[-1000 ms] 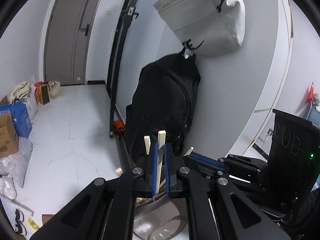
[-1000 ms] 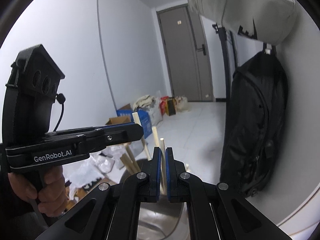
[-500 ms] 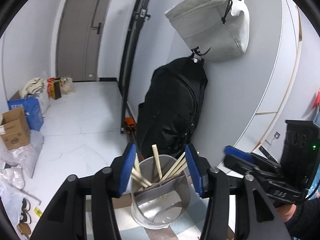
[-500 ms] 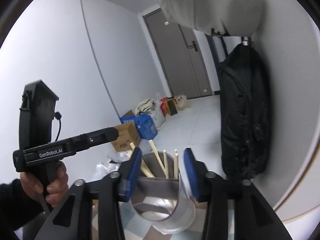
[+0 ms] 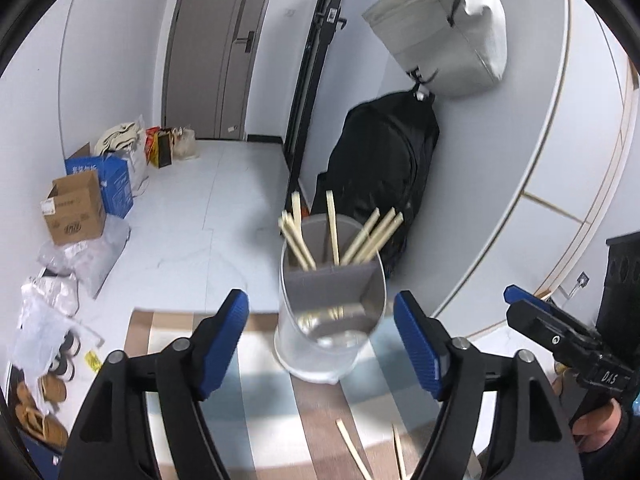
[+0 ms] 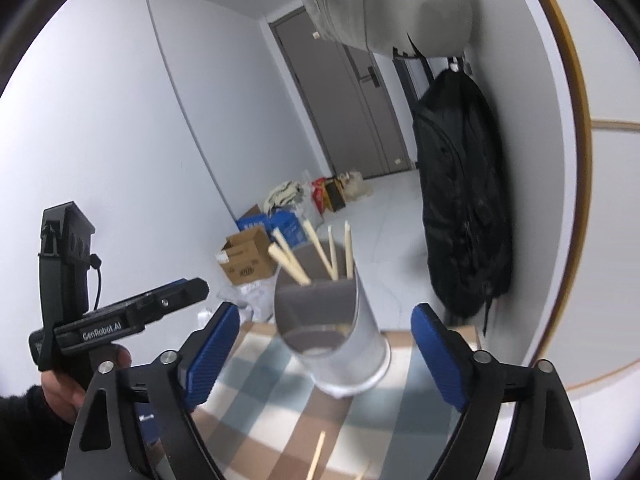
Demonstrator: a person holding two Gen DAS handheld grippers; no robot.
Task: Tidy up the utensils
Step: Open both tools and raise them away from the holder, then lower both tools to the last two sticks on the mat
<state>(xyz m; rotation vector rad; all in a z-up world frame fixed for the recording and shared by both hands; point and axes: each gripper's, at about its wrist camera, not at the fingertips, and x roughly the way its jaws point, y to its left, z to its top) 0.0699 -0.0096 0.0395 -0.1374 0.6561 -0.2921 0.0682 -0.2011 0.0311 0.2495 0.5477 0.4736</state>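
Note:
A translucent utensil holder (image 5: 332, 320) with a grey divider stands on the checked cloth (image 5: 272, 412); several wooden chopsticks (image 5: 332, 232) stick up from its far compartment. It also shows in the right wrist view (image 6: 336, 336) with its chopsticks (image 6: 320, 254). My left gripper (image 5: 320, 340) is open and empty, just in front of the holder. My right gripper (image 6: 326, 352) is open and empty, also facing the holder. Loose chopsticks lie on the cloth in the left wrist view (image 5: 354, 450) and in the right wrist view (image 6: 318, 454).
A black backpack (image 5: 380, 176) and a grey bag (image 5: 444, 36) hang on the wall behind the table. Cardboard boxes (image 5: 76, 212) and bags lie on the floor at left. The other gripper shows at each view's edge (image 5: 568, 340) (image 6: 120, 320).
Both grippers were shut on chopsticks above the holder; they opened, released them into the holder, and pulled back and up, so the holder and cloth now show in full.

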